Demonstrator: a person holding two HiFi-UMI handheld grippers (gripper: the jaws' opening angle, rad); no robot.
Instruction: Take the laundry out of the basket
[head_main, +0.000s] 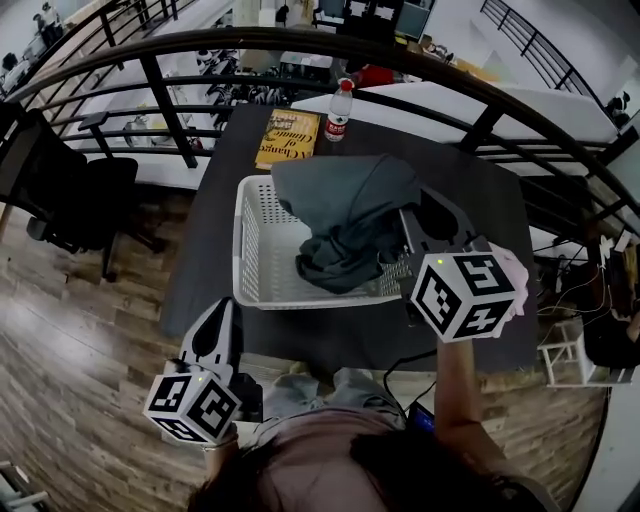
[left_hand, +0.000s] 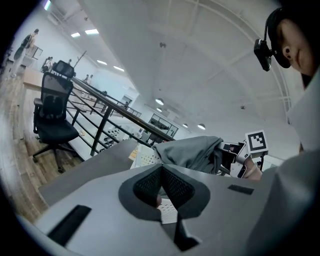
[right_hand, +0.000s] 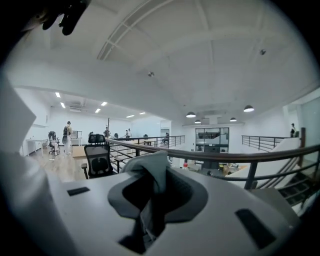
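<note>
A grey garment (head_main: 350, 220) rises out of the white laundry basket (head_main: 255, 250) on the dark table (head_main: 200, 260). My right gripper (head_main: 405, 235) is shut on its upper fold, and the lower end of the cloth still rests in the basket. In the right gripper view the cloth (right_hand: 150, 172) is pinched between the pads of the right gripper (right_hand: 155, 187). My left gripper (head_main: 222, 312) hovers at the table's near left edge, shut and holding nothing. The left gripper view shows the left gripper (left_hand: 161, 172) pointing toward the basket (left_hand: 145, 159), the lifted garment (left_hand: 192, 152) and the right gripper (left_hand: 235, 152).
A yellow book (head_main: 287, 137) and a water bottle (head_main: 339, 110) stand at the table's far edge. A curved black railing (head_main: 300, 45) runs behind the table. An office chair (head_main: 70, 190) stands on the wooden floor to the left.
</note>
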